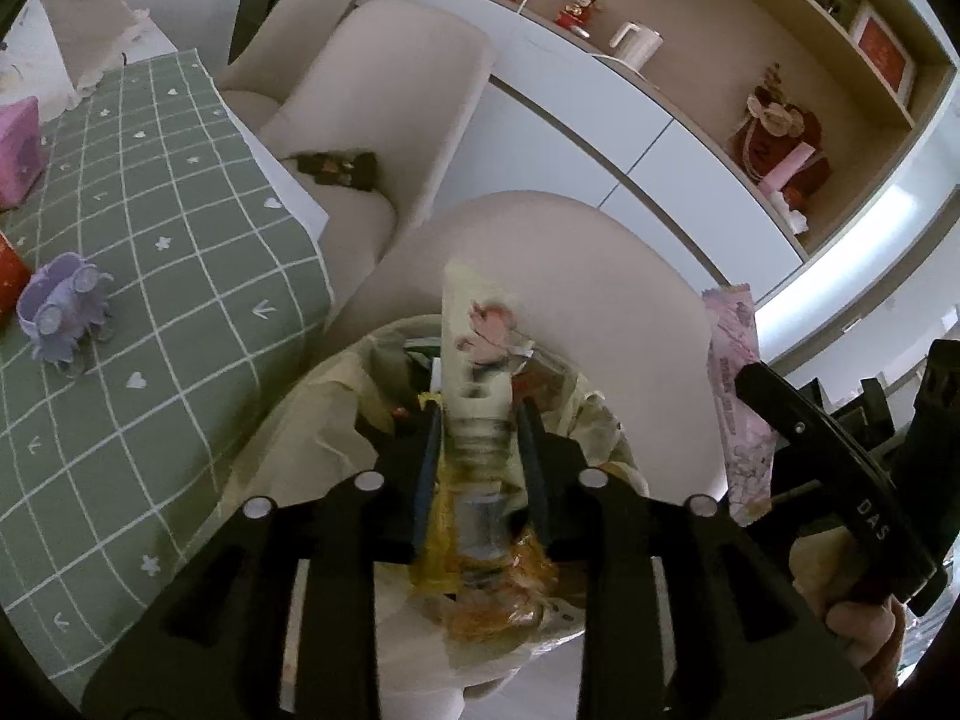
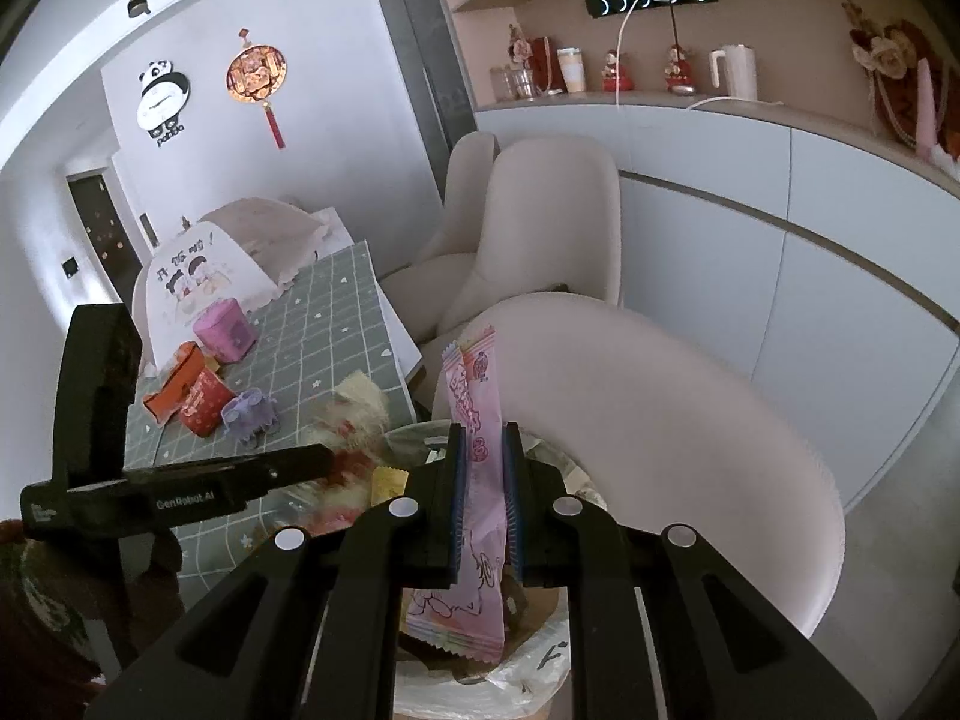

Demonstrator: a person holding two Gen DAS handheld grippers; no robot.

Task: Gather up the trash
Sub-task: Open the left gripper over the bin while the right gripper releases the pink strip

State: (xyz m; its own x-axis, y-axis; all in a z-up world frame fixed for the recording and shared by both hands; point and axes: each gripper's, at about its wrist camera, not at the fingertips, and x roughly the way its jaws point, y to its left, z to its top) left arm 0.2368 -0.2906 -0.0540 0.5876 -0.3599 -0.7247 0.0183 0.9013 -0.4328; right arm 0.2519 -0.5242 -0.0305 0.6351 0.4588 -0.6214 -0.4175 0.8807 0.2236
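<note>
Collection was well advanced: the left claw (image 1: 480, 450) was clamped on a cream tube (image 1: 477, 354) and the right claw (image 2: 485, 480) on a pink wrapper (image 2: 477, 450), both above the lined bin (image 2: 540, 672), neither yet dropped.

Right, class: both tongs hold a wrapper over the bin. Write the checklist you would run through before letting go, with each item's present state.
1. Left tongs gripping the cream wrapper: ok, fingers closed on it.
2. Right tongs gripping the pink wrapper: ok, pinched between both pads.
3. Bin below the right tongs: ok, its bag-lined rim shows under the wrapper.
4. Bin below the left tongs: ok, bag and trash lie directly beneath.
5. The two tongs clear of each other: ok, side by side with a gap.
6. Room left in the bin: cannot tell, its depth is hidden.
</note>
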